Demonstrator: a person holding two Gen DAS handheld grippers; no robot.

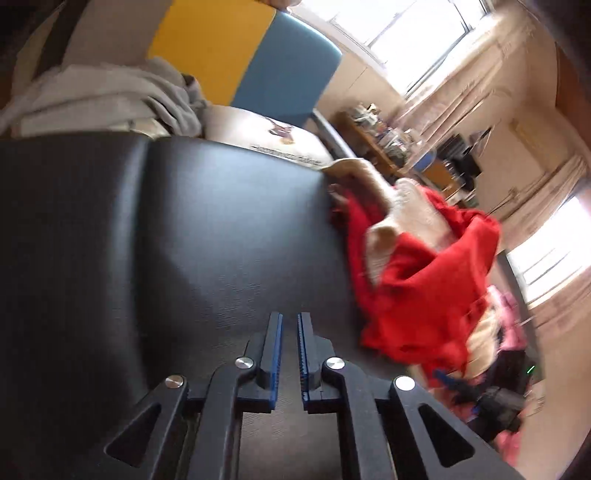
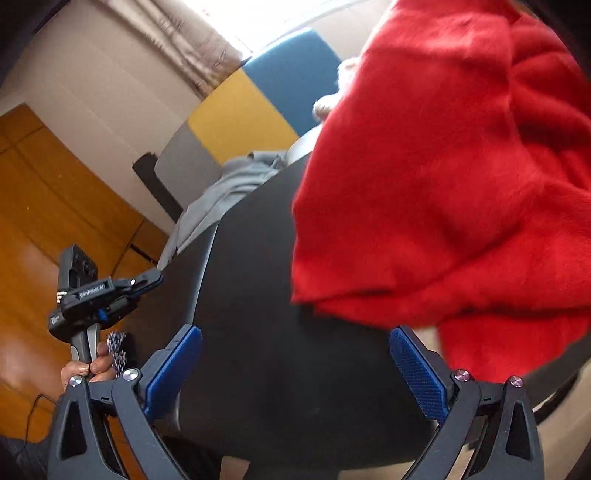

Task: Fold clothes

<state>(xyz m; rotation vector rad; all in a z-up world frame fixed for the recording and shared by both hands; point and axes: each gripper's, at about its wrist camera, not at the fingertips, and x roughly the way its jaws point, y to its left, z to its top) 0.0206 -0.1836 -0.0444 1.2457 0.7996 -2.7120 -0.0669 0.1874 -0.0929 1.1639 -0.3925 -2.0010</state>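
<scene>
**What we count on and around the black table**

We count one crumpled red fleece garment (image 2: 443, 184), one rumpled grey cloth garment (image 1: 110, 96) and one dark matte table (image 1: 184, 221) beneath both. We see two black two-finger grippers with blue pads: the left (image 1: 290, 325) and the right (image 2: 295, 354). One hand (image 2: 92, 369) shows, and two bright windows (image 1: 406, 26).

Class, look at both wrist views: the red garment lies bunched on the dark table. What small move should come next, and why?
Probably bring the right gripper forward to the red garment's near edge and close on it. Its jaws stand wide and empty just short of that edge, while the left gripper is nearly shut on nothing, farther off over the bare dark table.
</scene>
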